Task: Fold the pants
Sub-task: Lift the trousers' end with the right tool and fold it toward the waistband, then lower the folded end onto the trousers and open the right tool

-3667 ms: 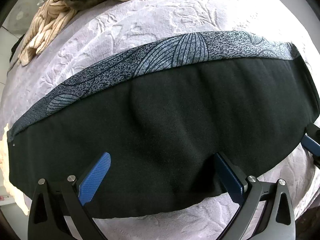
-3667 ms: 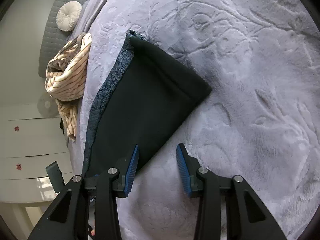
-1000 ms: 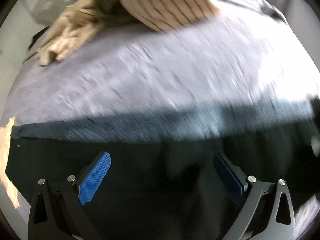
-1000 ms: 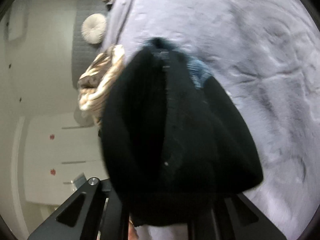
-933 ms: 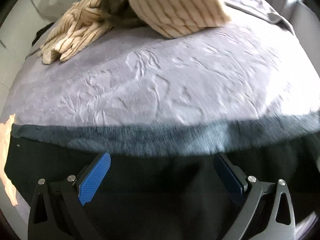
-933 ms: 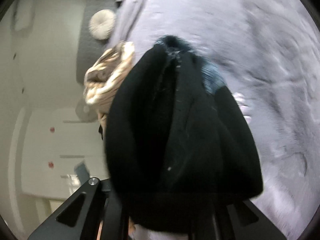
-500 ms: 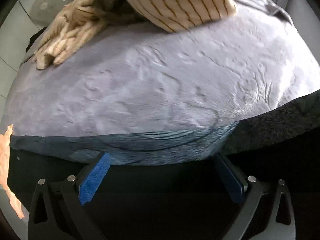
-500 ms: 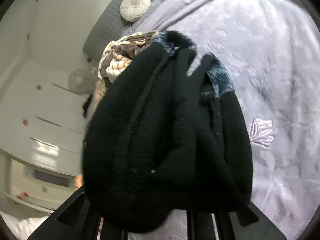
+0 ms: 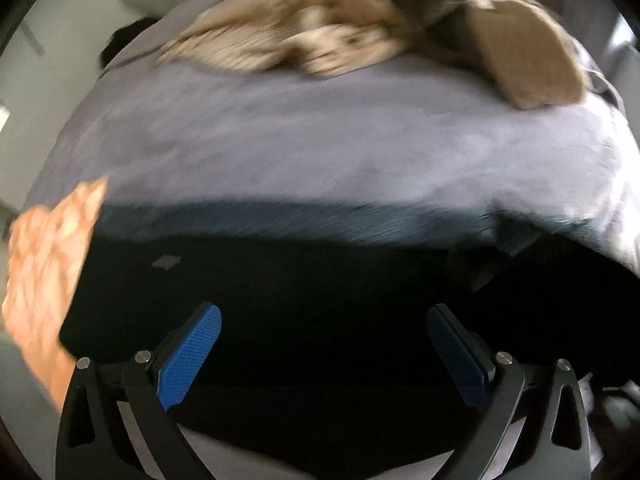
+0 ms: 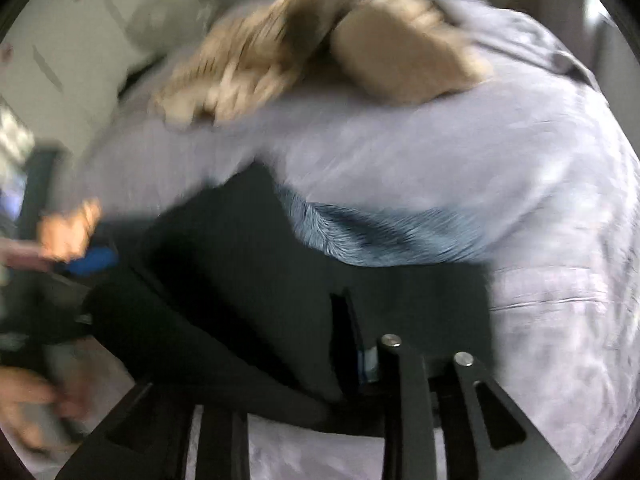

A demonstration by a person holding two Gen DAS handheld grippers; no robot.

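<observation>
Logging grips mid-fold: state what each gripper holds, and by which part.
Left gripper: nothing, jaws wide over the pants. Right gripper: jaws have just been opening with the pants' folded edge between them; whether they pinch it cannot be told.

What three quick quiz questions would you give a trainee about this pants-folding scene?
1. True or false: the left tool is shut on the pants.
2. What lies on the bed beyond the pants? A: tan clothes. B: books. C: a laptop.
3. Fill in: the pants are mostly ___.

Key: 1 false, the left tool stands open over the pants. 2 A. 3 black.
</observation>
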